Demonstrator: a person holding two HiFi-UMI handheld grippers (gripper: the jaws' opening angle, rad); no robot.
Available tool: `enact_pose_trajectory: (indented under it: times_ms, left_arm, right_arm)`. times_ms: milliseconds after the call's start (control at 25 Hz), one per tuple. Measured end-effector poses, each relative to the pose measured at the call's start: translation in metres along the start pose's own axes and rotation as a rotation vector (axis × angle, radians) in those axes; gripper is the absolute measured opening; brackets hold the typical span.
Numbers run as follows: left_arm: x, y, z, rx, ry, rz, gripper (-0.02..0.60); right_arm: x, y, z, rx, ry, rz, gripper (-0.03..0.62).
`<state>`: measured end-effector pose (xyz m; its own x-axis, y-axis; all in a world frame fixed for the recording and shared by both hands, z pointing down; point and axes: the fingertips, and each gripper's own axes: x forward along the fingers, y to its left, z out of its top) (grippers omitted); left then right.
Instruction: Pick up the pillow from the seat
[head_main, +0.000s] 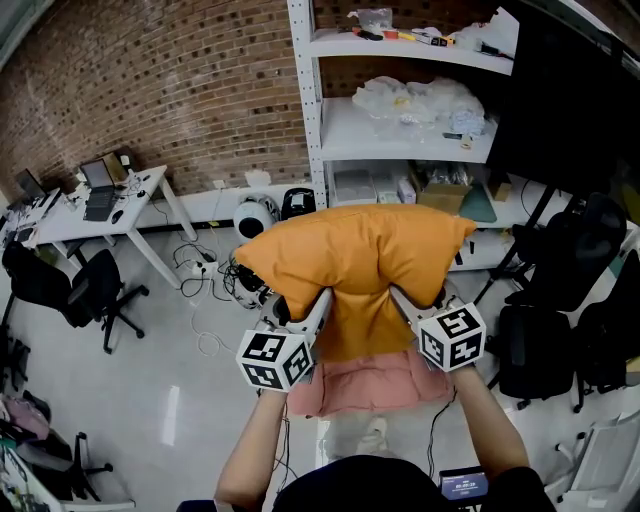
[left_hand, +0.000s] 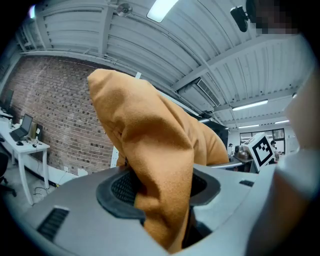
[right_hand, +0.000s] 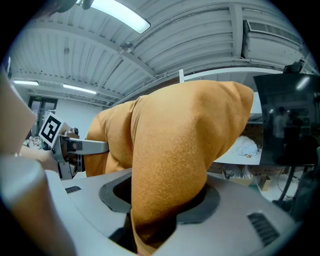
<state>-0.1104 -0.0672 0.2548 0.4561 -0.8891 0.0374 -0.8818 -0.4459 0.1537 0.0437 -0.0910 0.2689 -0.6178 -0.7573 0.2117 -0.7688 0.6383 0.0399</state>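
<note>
An orange pillow (head_main: 355, 262) hangs in the air in front of me, held up at chest height over a pink seat (head_main: 370, 385). My left gripper (head_main: 322, 303) is shut on the pillow's lower left part, and the right gripper (head_main: 398, 300) is shut on its lower right part. In the left gripper view the orange fabric (left_hand: 155, 165) is pinched between the dark pads and rises up to the left. The pillow (right_hand: 175, 160) bulges out of the jaws in the right gripper view, with the other gripper (right_hand: 75, 146) behind it at left.
A white shelf unit (head_main: 400, 130) with bags and boxes stands just beyond the pillow. Black office chairs (head_main: 560, 300) crowd the right side; another chair (head_main: 75, 290) and a white desk (head_main: 100, 205) are at left. Cables and small devices (head_main: 250, 215) lie on the floor by the brick wall.
</note>
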Motion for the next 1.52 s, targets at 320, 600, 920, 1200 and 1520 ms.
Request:
enact_pose_trajectory:
  times_ms: [320,600,920,1200,1520]
  left_arm:
    - [-0.039,-0.01,0.007,0.014,-0.015,-0.017,0.224]
    - [-0.073,-0.019,0.009,0.019,-0.028,-0.029,0.224]
    - [-0.104,-0.031,0.018,0.032,-0.046,-0.058,0.225]
    - [-0.129,-0.033,0.019,0.018,-0.054,-0.069,0.227]
    - [-0.14,-0.041,0.018,0.017,-0.054,-0.084,0.229]
  right_arm:
    - [-0.026,0.032,0.005,-0.006,-0.02,-0.019,0.213]
    - [-0.049,0.059,0.007,-0.013,-0.037,-0.038,0.213]
    - [-0.075,0.084,0.014,-0.015,-0.052,-0.065,0.213]
    - [-0.089,0.106,0.016,-0.026,-0.052,-0.079,0.215]
    - [-0.103,0.116,0.014,-0.023,-0.053,-0.094,0.215]
